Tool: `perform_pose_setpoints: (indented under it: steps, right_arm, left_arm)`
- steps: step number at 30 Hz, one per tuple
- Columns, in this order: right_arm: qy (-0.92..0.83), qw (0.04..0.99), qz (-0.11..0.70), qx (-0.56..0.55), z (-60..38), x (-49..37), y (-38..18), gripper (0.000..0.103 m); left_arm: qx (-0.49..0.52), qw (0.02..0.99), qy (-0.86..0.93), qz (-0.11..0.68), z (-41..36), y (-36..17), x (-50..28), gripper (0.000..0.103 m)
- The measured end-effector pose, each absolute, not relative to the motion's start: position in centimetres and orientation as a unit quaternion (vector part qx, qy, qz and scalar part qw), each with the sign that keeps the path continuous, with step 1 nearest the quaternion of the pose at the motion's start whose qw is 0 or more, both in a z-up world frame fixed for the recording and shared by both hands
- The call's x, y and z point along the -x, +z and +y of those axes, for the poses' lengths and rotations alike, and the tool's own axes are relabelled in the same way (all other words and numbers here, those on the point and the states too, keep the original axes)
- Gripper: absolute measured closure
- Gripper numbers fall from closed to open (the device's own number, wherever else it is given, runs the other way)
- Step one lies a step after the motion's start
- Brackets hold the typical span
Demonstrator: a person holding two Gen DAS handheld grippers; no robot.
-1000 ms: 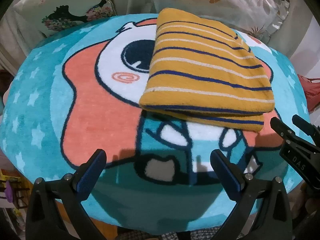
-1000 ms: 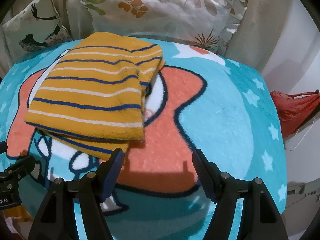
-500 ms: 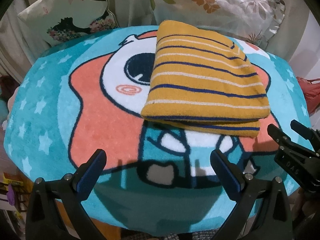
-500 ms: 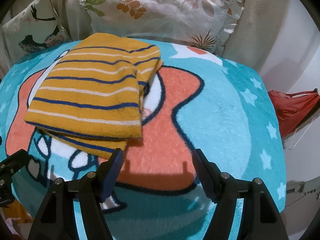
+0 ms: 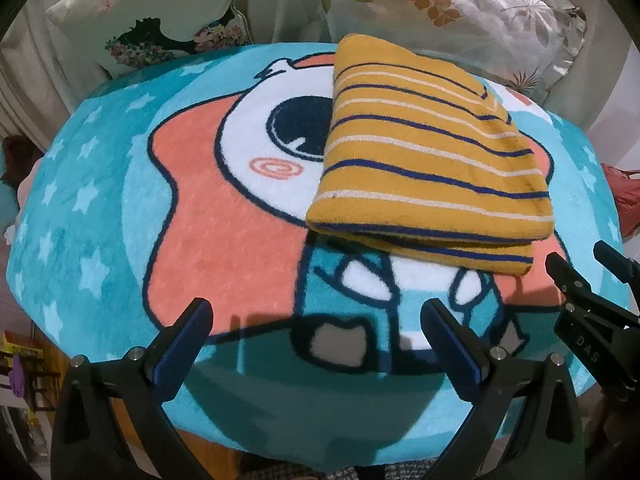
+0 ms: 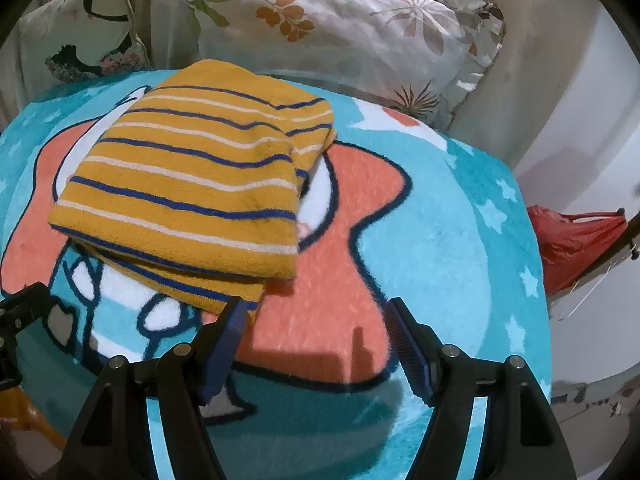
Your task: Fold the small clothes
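Left wrist view: folded yellow striped garment (image 5: 432, 168) lying right of centre on a turquoise cartoon blanket (image 5: 120, 216), covering part of the white face print with its dark eye. Also there, the right tongs (image 5: 592, 268) entering from the right edge, just beside the garment's near right corner, not touching it.

Right wrist view: same garment (image 6: 192, 184) to the left, lower layer sticking out under the top one at the near edge. Only here: a red bag (image 6: 572, 244) off the blanket's right side, and a sliver of the left tongs (image 6: 24, 308) at the left edge.

Left tongs (image 5: 316, 320) spread wide, empty, hanging over the blanket's near part. Right tongs (image 6: 314, 316) likewise spread wide, empty; left finger (image 6: 230, 326) overlapping the garment's near corner in the view, contact impossible to tell.

Behind the blanket, two pillows: one with a dark bird-and-flower print (image 5: 160, 20), one white with leaf print (image 5: 460, 8). Nothing lying on the garment.

Count: one garment, one blanket, two pillows, one red bag, two tongs.
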State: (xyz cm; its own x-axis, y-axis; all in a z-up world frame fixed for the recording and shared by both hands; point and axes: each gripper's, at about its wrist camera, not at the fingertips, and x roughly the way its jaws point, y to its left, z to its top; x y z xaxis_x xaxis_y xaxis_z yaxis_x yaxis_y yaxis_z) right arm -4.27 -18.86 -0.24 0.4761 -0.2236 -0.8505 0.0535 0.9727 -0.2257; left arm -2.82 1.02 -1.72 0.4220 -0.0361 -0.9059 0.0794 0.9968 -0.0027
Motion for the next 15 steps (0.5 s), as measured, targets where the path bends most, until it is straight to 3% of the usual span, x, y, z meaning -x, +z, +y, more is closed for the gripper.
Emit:
perform_pose_setpoints:
  steps: [15]
  right_arm:
    - [-0.085, 0.853, 0.508, 0.087, -19.7, 4.0, -0.6, 0.027]
  left_arm:
    - [-0.023, 0.837, -0.043, 0.546, -0.4, -2.4, 2.5, 0.000]
